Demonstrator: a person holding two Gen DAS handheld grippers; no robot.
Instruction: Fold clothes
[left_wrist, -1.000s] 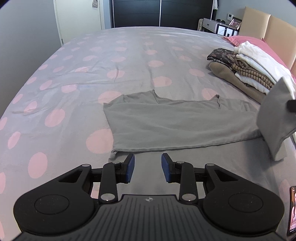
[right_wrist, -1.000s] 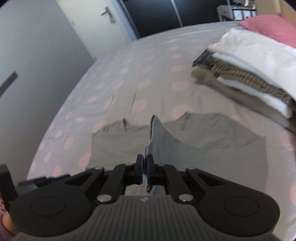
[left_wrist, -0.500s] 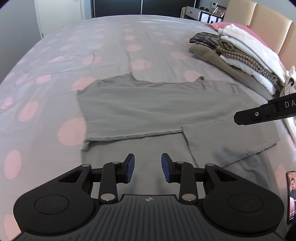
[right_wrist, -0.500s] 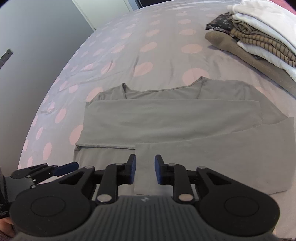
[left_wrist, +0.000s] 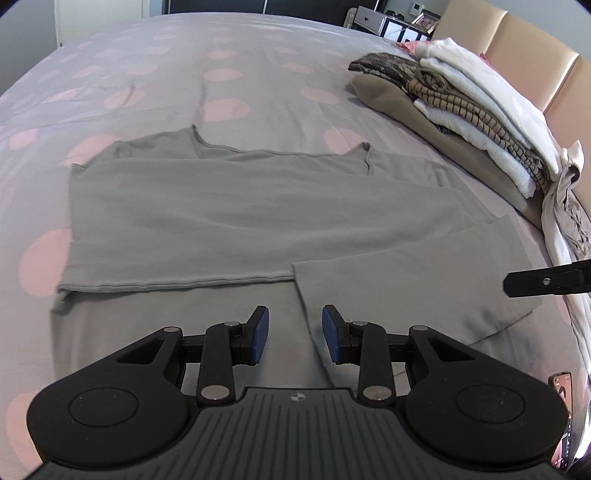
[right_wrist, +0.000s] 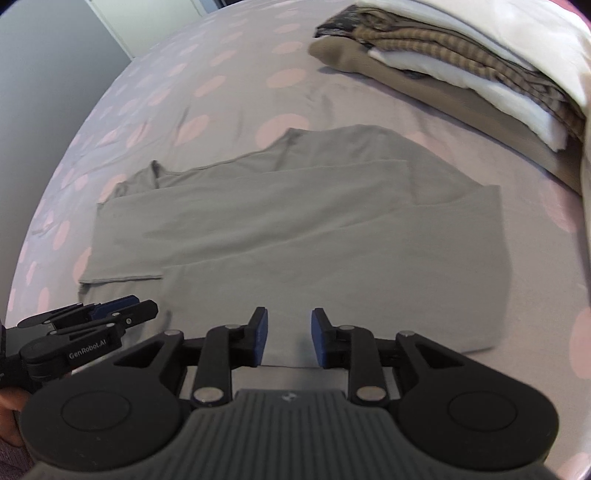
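Note:
A grey top (left_wrist: 229, 218) lies flat on the bed, neckline away from me, with both side panels folded in over its middle. It also shows in the right wrist view (right_wrist: 295, 229). My left gripper (left_wrist: 294, 334) is open and empty, hovering over the near edge of the garment by the right flap's corner. My right gripper (right_wrist: 289, 338) is open and empty above the garment's near hem. The left gripper also shows at the lower left of the right wrist view (right_wrist: 110, 314). The right gripper's finger shows at the right edge of the left wrist view (left_wrist: 546, 282).
The bed cover (left_wrist: 221, 74) is grey with pink dots. A stack of folded clothes (left_wrist: 454, 99) sits at the far right near the tan headboard (left_wrist: 517, 48); it also shows in the right wrist view (right_wrist: 461, 62). A crumpled beige garment (left_wrist: 569, 206) lies beside the stack. A phone (left_wrist: 563, 387) is at the lower right.
The right gripper laid the right flap over the top and opened, letting go. Both grippers have since drawn closer to the garment's near edge.

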